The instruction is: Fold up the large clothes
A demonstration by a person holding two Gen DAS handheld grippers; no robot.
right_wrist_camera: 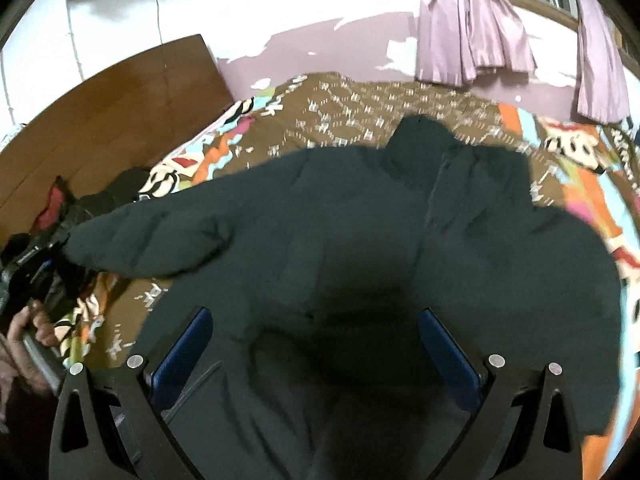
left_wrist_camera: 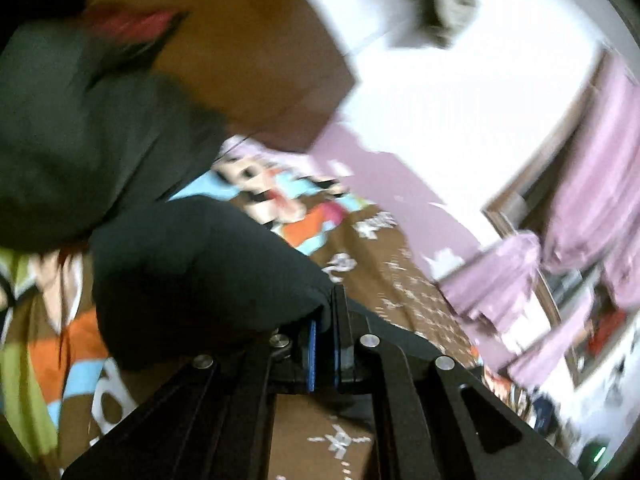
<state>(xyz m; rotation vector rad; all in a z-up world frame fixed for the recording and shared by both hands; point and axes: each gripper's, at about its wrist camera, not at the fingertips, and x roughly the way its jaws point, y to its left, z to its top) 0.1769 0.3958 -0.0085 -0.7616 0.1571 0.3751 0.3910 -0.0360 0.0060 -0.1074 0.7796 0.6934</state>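
Jacket on bedspread — dark clothes beside sleeve.

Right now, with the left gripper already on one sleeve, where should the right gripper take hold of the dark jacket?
Take the other sleeve near its end, coming from above. It lies spread flat on the bedspread, opposite the sleeve that the left gripper pinches. The right gripper hangs open above the jacket.

Left hand-held gripper pinched a dark jacket sleeve above the bed.
Its blue pads stood nearly together on the cuff at lower centre; more dark cloth filled the upper left, the patterned bedspread ran through the middle, and pink curtains hung blurred at right.
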